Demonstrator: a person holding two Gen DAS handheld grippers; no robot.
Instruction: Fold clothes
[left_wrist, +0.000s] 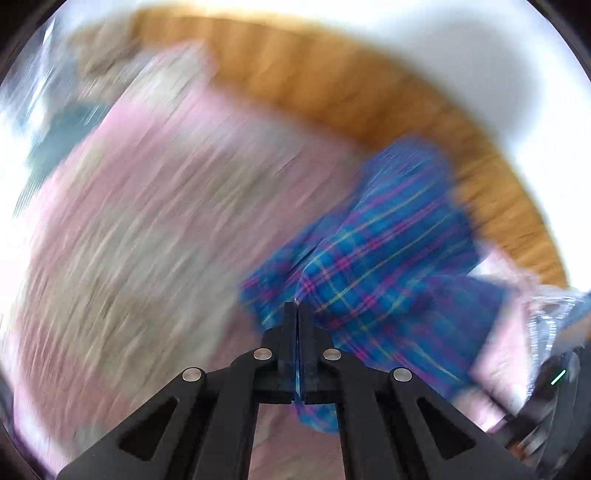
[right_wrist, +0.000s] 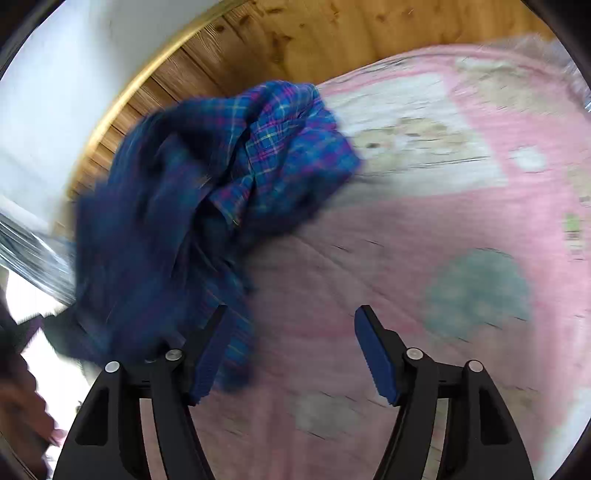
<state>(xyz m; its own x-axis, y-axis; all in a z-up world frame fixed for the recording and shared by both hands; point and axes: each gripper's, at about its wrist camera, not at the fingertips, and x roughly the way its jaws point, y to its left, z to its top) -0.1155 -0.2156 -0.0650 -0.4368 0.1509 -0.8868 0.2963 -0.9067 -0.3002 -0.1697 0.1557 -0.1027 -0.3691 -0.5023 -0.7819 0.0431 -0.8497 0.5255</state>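
Note:
A blue plaid garment (left_wrist: 384, 266) with pink and yellow lines hangs bunched over a pink bedspread (left_wrist: 155, 236). My left gripper (left_wrist: 297, 308) is shut on a fold of this plaid cloth, which shows between and below its fingers. In the right wrist view the same plaid garment (right_wrist: 207, 192) is crumpled at the left, lifted above the bedspread (right_wrist: 406, 258). My right gripper (right_wrist: 291, 314) is open, with its left finger (right_wrist: 212, 354) against the cloth's lower edge and nothing between the blue pads. Both views are motion-blurred.
A wooden headboard or bed frame (left_wrist: 332, 74) borders the far side of the bed, with a white wall (right_wrist: 48, 92) behind it. A person's dark sleeve (right_wrist: 22, 369) is at the lower left of the right wrist view.

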